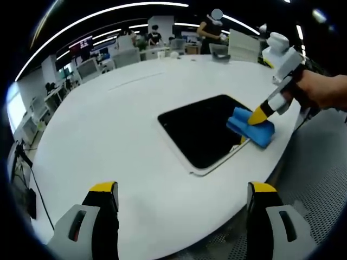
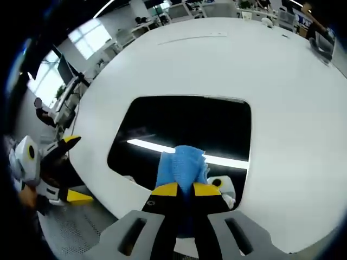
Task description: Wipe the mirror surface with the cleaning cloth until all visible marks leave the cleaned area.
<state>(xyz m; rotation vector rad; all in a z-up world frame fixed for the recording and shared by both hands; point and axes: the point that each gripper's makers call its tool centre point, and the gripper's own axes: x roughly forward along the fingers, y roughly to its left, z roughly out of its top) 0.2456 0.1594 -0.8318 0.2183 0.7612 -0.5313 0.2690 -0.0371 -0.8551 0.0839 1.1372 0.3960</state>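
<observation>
Right gripper [image 2: 184, 189] pinches the blue cleaning cloth [image 2: 181, 165] against the dark mirror [image 2: 179, 122] on the white counter [image 2: 217, 59] | left gripper [image 1: 181, 192] spread, idle | step: mid-wipe | next: likely sweep cloth across remaining glass.

**Open white top, one tool parked on the mirror**

The white surface [image 1: 108, 124] lies bare to the left of and beyond the mirror [image 1: 200, 130], giving broad room to pass. On the mirror's right near corner, the right tool [image 1: 255, 116] presses the blue cloth [image 1: 252, 129] against the glass, blocking that corner. The left tool [image 1: 181, 195] hangs with jaws apart over the near edge, well apart from the mirror. Chairs and boxes [image 1: 244, 46] crowd the far rim.
</observation>
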